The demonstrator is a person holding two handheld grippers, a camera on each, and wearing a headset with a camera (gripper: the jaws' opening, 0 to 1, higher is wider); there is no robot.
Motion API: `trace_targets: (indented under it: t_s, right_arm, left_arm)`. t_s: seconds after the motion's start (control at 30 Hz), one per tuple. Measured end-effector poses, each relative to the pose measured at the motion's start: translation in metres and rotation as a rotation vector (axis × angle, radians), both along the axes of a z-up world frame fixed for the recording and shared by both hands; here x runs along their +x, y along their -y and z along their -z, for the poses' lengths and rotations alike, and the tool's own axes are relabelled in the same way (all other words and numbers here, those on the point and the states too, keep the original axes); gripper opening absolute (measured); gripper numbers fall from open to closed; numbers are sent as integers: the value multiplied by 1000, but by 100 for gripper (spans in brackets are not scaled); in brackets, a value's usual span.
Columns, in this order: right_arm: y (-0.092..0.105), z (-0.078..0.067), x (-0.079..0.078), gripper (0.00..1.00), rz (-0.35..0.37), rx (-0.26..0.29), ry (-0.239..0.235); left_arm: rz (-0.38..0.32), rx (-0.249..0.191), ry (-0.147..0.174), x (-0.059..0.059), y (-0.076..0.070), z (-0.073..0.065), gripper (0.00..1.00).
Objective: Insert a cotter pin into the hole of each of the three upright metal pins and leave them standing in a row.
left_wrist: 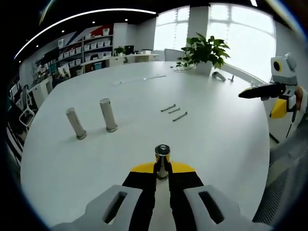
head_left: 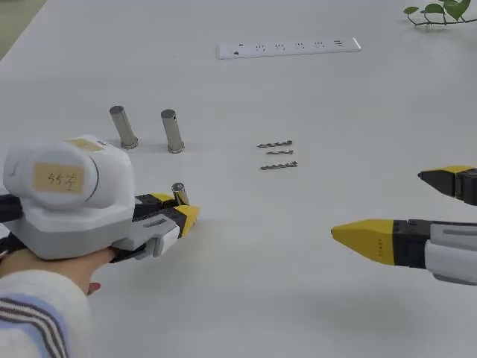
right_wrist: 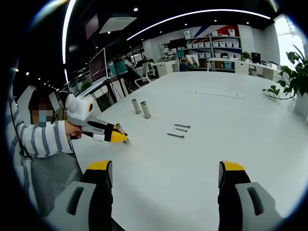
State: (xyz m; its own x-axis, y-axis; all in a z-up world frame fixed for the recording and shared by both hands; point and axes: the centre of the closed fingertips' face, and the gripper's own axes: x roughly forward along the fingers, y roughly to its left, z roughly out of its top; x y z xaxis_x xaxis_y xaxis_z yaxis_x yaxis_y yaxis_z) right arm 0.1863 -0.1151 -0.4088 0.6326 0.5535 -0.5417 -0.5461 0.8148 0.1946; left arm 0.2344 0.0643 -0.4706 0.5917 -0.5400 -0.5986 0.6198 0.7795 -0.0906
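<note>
My left gripper (head_left: 177, 205) is shut on a short metal pin (head_left: 179, 194), which it holds upright on the white table; between the jaws in the left gripper view stands the same pin (left_wrist: 162, 158). Two more metal pins (head_left: 123, 127) (head_left: 172, 130) stand side by side behind it. Three cotter pins (head_left: 278, 154) lie flat in a small stack to the right of them, also seen as cotter pins (left_wrist: 174, 111) and cotter pins (right_wrist: 179, 130). My right gripper (head_left: 378, 205) hovers open and empty at the right, its own jaws wide apart around the right gripper (right_wrist: 166, 168).
A white power strip (head_left: 289, 48) lies at the far side of the table (head_left: 246, 291). A potted plant (head_left: 443, 11) sits at the far right corner. A person's striped sleeve (head_left: 33, 317) holds the left gripper.
</note>
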Motion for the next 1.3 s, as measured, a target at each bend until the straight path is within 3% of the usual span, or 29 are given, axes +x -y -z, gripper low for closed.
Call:
trace_targets:
  t_s: [0.23,0.6,0.7,0.93,1.17,1.3]
  right_arm:
    - [0,2,-1,90,-4,-8,-7]
    - [-4,1,-2,89,-14,-12,-8]
    - [-4,1,-2,89,-17,-17,-8]
    - [-4,1,-2,89,-17,-16,-9]
    - [-2,-1,-1,89,-13,-20,-3]
    - [-3,-2,-1,89,-13,-23,0]
  left_arm:
    - [-2,28,-4,-1,-2,7,5]
    - [-13,16,38,-1,1,5,5]
    - [-19,1,30,-1,2,5,6]
    - [-12,13,11,-4,3,10,7]
    - [8,-8,-8,-5,5,6,24]
    - [31,-36,22,-3,1,-10,33]
